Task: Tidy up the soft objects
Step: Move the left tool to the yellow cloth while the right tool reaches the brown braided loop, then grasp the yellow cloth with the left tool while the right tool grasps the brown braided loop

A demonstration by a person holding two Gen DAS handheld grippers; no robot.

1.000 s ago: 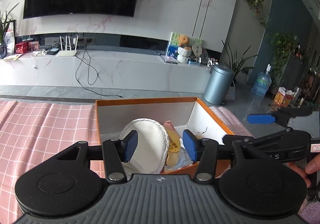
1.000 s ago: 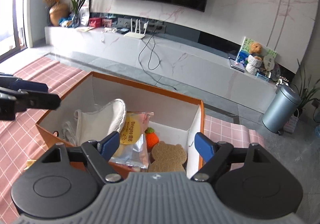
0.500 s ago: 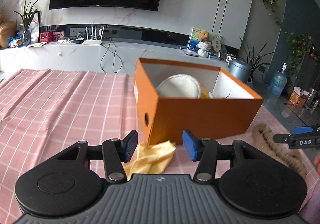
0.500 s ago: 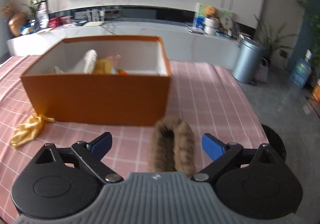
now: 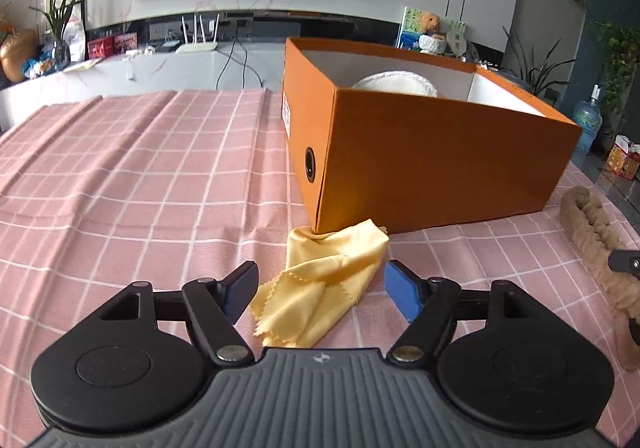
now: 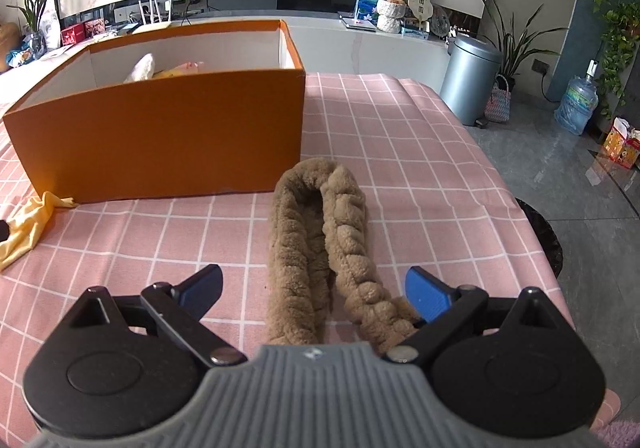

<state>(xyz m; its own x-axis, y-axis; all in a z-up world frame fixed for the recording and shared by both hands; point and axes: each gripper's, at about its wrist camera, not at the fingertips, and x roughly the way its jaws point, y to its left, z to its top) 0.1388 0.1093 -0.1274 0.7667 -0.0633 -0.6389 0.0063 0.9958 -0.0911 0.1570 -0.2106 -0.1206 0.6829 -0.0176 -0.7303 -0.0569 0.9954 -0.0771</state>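
Orange box (image 5: 432, 164) (white pad (image 5: 396, 83) inside) behind cloth (image 5: 324, 284)

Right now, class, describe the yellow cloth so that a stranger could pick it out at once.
Find the orange box on the pink checked tablecloth. At its near corner lies the yellow cloth, crumpled, between the open left gripper's fingers. It is thin and smooth with zigzag edges, unlike the thick, fuzzy brown braided piece.

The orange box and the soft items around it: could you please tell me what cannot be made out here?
- Orange box contents: both views, its walls hide all but a white pad.
- Yellow cloth: right wrist view, cut off by the left edge.
- Brown furry band: near ends hidden under the right gripper.
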